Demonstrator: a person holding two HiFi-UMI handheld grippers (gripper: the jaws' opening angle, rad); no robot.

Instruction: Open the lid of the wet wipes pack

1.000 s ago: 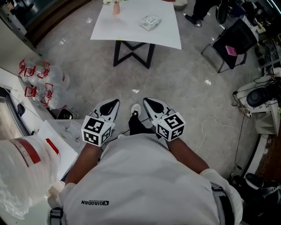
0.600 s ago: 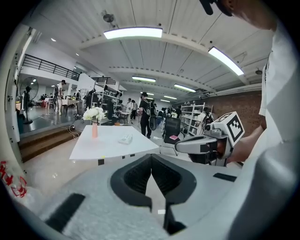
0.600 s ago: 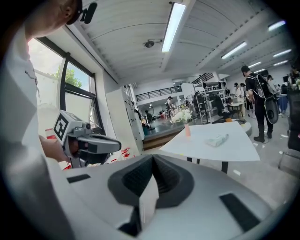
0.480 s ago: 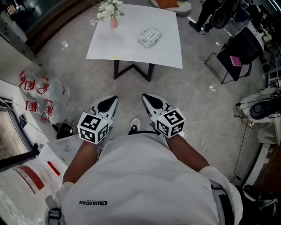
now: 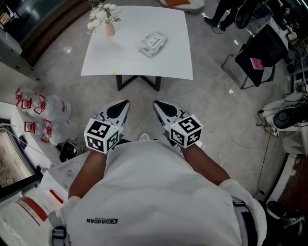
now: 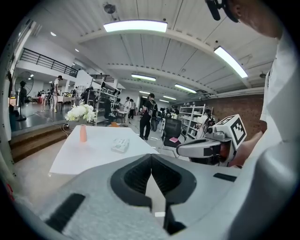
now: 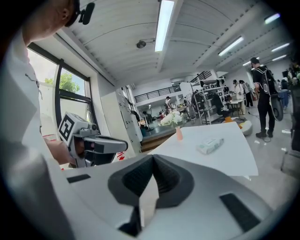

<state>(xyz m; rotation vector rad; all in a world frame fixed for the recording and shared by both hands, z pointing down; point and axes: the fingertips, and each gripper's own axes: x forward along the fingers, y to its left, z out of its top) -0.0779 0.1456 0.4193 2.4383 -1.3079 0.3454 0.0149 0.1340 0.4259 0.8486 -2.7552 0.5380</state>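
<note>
**Both hand-held grippers clenched, wipes pack well ahead of them**

The left hand-held gripper [image 5: 124, 104] and the right hand-held gripper [image 5: 157, 104] are held side by side in front of the person's body, near each other but not touching, with their tips pointing forward over the grey floor [image 5: 211, 110]. In the left gripper view the jaws of the left hand-held gripper [image 6: 151, 158] meet at their tips with nothing between them. The right gripper view shows the same for the right hand-held gripper [image 7: 153, 160] — clenched and empty.

The wet wipes pack [image 5: 153, 44] lies flat on the white surface [image 5: 134, 62], well ahead of both hand-held grippers and apart from them. It sits slightly nearer the right one's line than the left's. Its lid cannot be made out at this distance. Beyond the left hand-held gripper, at the surface's far left corner, stands a pink vase [image 5: 110, 30] of white flowers [image 5: 101, 13] — well apart from the pack.

Off to the right of the right hand-held gripper is a black chair [image 5: 262, 41]. To the left of the left one, clear plastic bags [image 5: 43, 108] with red markings lie on the floor.
</note>
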